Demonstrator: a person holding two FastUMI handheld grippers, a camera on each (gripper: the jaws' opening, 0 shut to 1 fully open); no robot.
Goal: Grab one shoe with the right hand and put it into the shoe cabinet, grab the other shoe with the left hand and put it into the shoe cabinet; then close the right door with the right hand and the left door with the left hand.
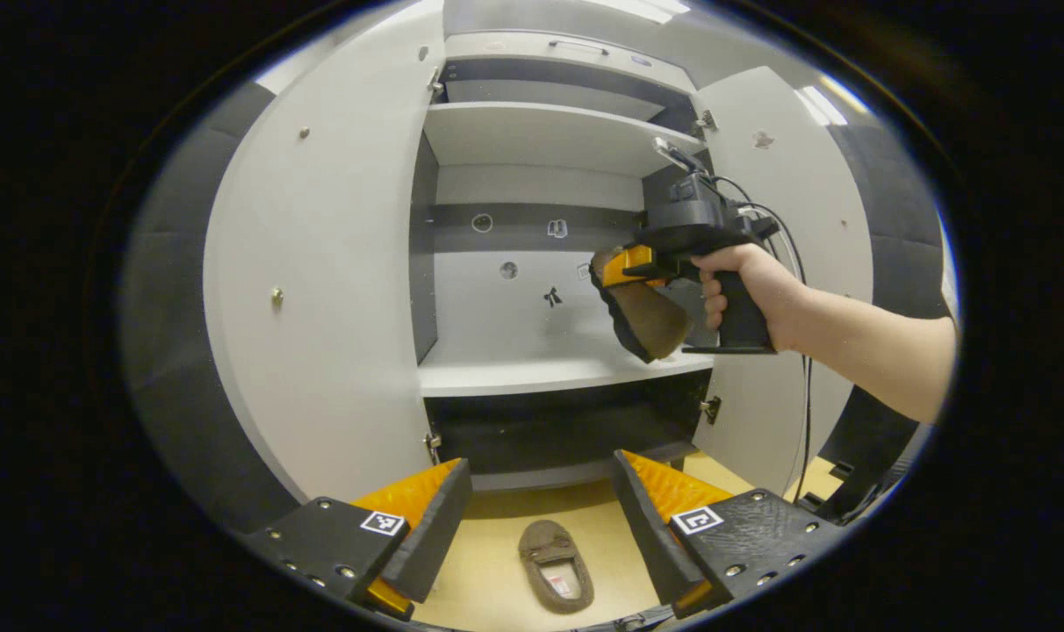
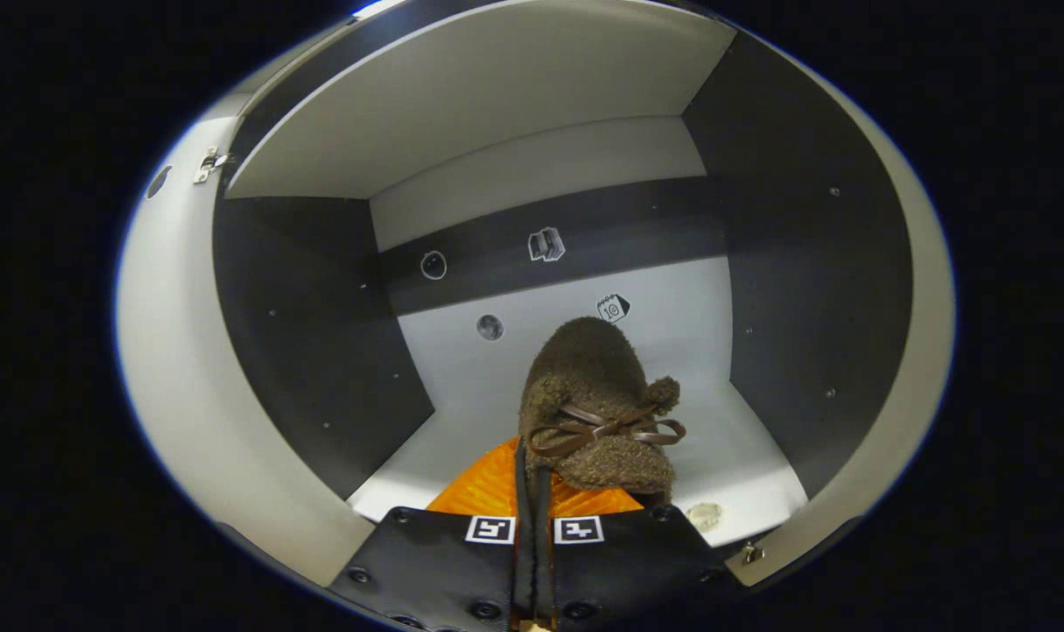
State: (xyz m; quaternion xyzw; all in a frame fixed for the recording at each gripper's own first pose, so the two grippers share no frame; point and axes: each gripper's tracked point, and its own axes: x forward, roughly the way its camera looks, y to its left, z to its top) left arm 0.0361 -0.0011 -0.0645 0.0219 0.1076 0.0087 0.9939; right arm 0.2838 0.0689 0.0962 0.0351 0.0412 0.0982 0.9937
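A brown fuzzy slipper with a thin brown bow hangs toe-forward over the middle shelf, and my right gripper is shut on its heel end. In the left gripper view that same slipper shows sole-out at the cabinet's right side, held by the right gripper in a hand. The other brown slipper lies on the tan floor, toe toward the cabinet. My left gripper hovers open above it, fingers wide apart.
The shoe cabinet stands with both doors swung out: the left door and the right door. White shelves sit at several heights. A black cable hangs from the right gripper. The tan floor runs in front.
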